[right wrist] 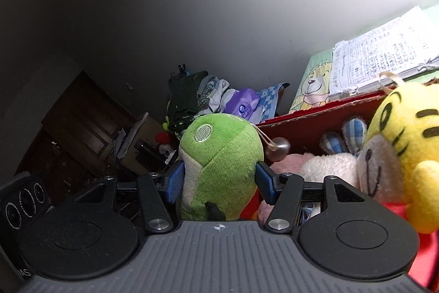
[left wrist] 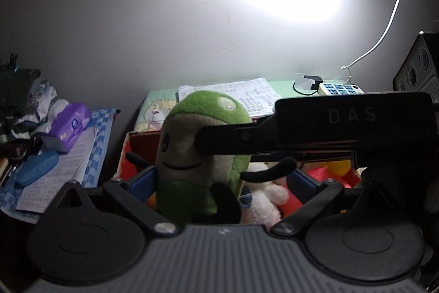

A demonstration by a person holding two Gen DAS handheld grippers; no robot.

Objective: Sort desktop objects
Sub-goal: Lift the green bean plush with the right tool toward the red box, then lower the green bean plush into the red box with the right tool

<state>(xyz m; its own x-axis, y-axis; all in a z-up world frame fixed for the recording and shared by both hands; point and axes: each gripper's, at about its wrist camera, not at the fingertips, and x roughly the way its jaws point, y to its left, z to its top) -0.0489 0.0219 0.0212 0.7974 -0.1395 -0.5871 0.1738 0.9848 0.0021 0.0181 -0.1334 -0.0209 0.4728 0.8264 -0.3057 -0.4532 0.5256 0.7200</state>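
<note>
Right gripper (right wrist: 219, 184) pads are pinching the green plush (right wrist: 219, 155); left gripper (left wrist: 219, 183) looks wide. Lower it gently into the red box (right wrist: 315, 125).

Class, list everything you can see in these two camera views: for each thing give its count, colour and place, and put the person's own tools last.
green plush toy: 1, green and beige, between both grippers' fingers
yellow tiger plush: 1, yellow, in the red box
white plush: 1, white-pink, in the red box
red box: 1, red, holding the toys
papers: 1 stack, white, behind the box
tissue pack: 1, purple, far left
glasses case: 1, blue, on a notebook
lamp: 1, white, lit
left hand-held gripper: black, blue pads
right hand-held gripper: black, blue pads
</note>
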